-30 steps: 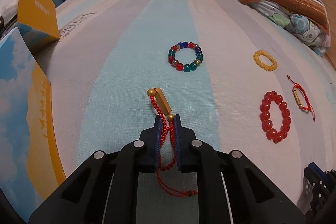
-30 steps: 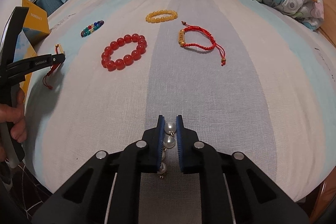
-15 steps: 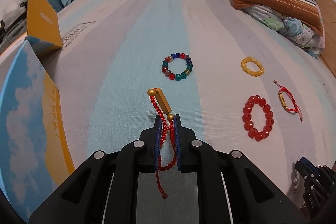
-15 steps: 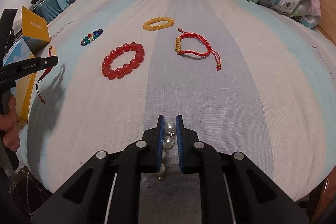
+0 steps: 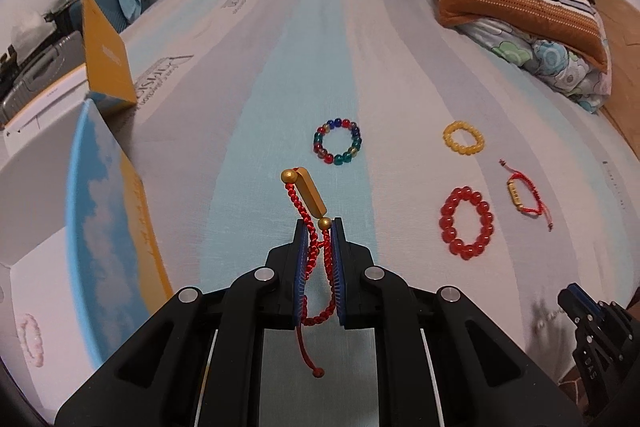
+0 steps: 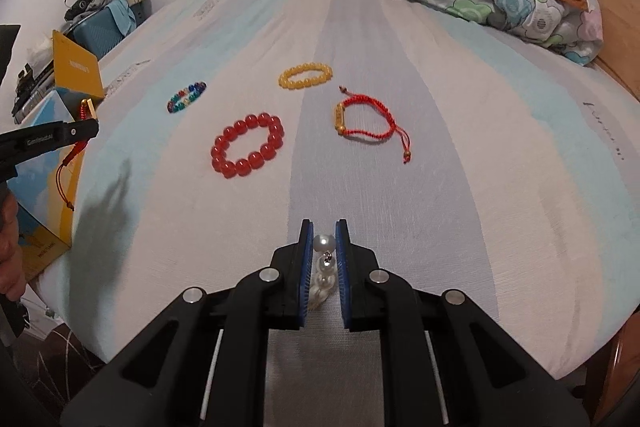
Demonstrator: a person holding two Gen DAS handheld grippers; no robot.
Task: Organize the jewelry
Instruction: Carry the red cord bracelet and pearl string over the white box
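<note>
Mid-task. Left gripper [image 5: 318,227] jaws clamped on red cord bracelet [image 5: 306,195], right gripper [image 6: 323,239] jaws clamped on pearl strand [image 6: 323,267], both lifted off bed [image 6: 460,187]. Pink bracelet [image 5: 30,339] in open box [image 5: 108,227]. Four bracelets left right of box.

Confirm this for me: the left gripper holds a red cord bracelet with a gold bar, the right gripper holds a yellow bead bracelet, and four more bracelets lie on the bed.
One detail is wrong. The right gripper is shut on a pearl strand, as the right wrist view shows; the yellow bead bracelet lies on the bed. The rest stands: the left gripper holds the red cord bracelet.
</note>
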